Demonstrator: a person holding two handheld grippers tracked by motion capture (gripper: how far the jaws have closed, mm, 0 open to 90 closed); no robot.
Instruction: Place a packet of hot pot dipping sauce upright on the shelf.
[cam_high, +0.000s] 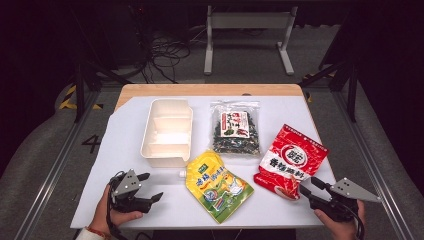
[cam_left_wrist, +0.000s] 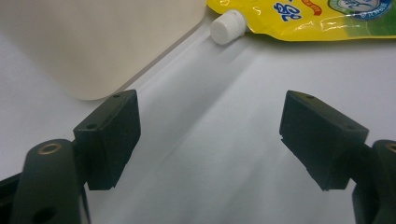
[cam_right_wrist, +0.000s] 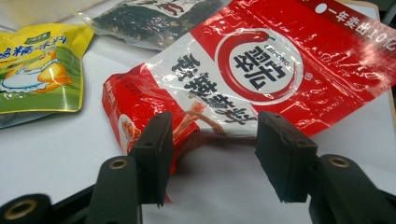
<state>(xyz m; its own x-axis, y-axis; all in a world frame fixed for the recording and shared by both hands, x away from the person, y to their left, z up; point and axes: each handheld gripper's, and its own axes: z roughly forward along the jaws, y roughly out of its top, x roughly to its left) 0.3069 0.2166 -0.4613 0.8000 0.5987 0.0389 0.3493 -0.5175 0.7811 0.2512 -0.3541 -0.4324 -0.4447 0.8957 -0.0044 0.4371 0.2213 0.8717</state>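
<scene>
Hiding the red pouch's (cam_right_wrist: 261, 70) near edge, right claw (cam_right_wrist: 212, 154) gapes; left claw (cam_left_wrist: 210, 135) wide, empty.

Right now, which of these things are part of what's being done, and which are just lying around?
In use:
right claw, open at the red packet's edge
red packet

Lying about:
yellow spout pouch
clear dark-filled bag
white tray
left claw, open, holding nothing

bare table before left gripper (cam_high: 145, 187), tray (cam_high: 167, 131) beyond (yellow pouch (cam_high: 217, 185) beside)
</scene>
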